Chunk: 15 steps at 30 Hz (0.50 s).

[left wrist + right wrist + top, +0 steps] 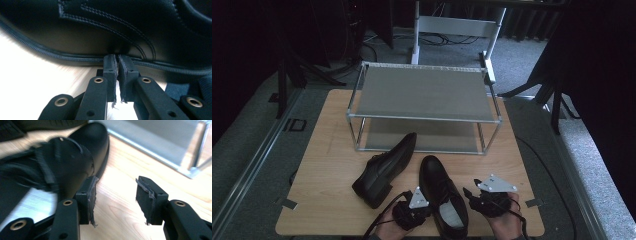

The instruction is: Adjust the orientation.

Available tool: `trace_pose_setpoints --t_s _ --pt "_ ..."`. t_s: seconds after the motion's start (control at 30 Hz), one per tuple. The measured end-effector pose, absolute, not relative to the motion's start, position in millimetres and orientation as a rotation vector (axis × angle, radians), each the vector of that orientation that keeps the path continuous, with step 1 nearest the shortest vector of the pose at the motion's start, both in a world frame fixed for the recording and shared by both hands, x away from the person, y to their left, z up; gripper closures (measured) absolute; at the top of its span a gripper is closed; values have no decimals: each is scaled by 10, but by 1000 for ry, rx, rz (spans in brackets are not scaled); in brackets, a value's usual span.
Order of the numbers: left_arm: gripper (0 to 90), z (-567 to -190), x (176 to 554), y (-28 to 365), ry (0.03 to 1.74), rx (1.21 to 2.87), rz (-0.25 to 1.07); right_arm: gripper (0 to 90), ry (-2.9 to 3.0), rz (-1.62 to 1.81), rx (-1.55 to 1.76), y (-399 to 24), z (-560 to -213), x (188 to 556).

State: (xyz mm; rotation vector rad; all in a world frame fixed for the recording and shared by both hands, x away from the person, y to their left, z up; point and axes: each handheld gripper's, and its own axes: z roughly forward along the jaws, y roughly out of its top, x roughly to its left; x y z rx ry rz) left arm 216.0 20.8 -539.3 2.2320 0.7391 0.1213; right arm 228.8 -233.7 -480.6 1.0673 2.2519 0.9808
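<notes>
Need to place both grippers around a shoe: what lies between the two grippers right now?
In the high view, the upright black leather shoe lies between the left gripper and the right gripper, toe toward the metal rack.

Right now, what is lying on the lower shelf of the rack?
The visible part of the lower shelf is bare. The top shelf covers its back part, so that stays unseen.

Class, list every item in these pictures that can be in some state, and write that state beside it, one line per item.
Black leather shoe nearer the person: upright, sole down on the wooden table.
Second black leather shoe: tipped on its side, toe towards the rack.
Grey two-tier metal shoe rack: standing, both shelves empty.
Left gripper: jaws shut, against the shoe's side.
Right gripper: jaws open, holding nothing.
</notes>
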Motion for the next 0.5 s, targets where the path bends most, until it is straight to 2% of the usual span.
trace_pose_setpoints --t_s 0.2,0.5 --pt "833 -5399 2194 39 705 2235 68 488 2253 965 1059 -2425 -4705 2119" --pt "806 -5415 2247 -142 672 2229 31 529 2343 860 1016 -2414 -4768 2307"
